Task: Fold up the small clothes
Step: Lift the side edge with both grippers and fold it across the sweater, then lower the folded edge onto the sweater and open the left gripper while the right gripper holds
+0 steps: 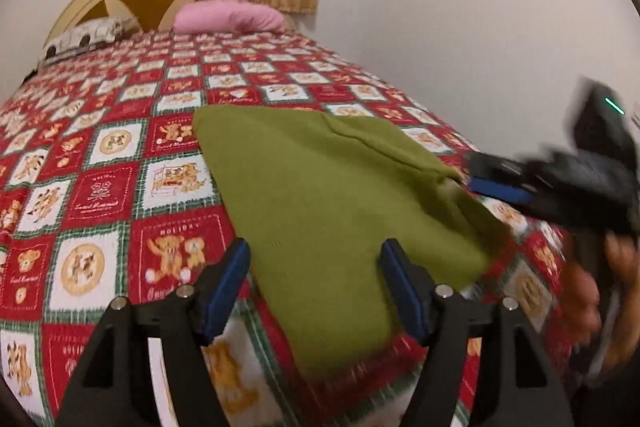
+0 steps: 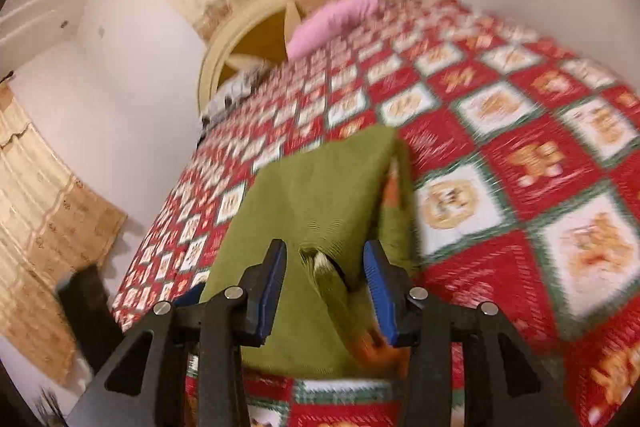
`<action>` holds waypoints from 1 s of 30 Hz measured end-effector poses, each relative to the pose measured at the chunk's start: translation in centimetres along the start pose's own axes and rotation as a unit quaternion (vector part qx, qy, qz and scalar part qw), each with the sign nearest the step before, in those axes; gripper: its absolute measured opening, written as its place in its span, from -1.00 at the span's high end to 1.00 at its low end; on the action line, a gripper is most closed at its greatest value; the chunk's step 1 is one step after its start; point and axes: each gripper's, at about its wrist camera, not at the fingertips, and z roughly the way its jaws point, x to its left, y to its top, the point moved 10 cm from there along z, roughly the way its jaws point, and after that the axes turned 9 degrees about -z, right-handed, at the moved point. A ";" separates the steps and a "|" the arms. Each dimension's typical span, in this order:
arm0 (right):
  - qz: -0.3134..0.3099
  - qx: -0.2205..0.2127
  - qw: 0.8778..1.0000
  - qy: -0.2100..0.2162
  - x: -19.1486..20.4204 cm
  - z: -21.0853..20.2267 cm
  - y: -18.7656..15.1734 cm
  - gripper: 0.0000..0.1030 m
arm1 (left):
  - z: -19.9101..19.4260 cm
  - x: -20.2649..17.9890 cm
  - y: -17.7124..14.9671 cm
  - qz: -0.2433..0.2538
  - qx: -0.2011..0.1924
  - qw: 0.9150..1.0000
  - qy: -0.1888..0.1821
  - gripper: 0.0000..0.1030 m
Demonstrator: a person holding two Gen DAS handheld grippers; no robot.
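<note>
Left gripper (image 1: pixel 316 255): jaws apart, holding nothing, over green garment (image 1: pixel 320 187). Right gripper (image 2: pixel 325 259): jaws partly apart, garment fold between, unpinched. Garment lies folded on red teddy-bear quilt (image 1: pixel 100 195). Pink pillow (image 1: pixel 230 17) at twelve o'clock.

Only readable text you've got is on the bedspread (image 1: pixel 100 195): left wrist view shows "HOLIDAY" arched over the two bears in a red square (image 1: pixel 176 251) near the left fingers. Other red squares carry cursive lines, too small to make out. Right wrist view is motion-blurred; nothing legible there. The green garment (image 1: pixel 320 195) shows no lettering.
</note>
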 end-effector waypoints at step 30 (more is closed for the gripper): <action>-0.050 0.020 0.996 -0.068 -0.2 2.3 -0.6 0.75 | 0.3 8.8 -4.0 -0.128 0.032 0.980 0.148 -0.92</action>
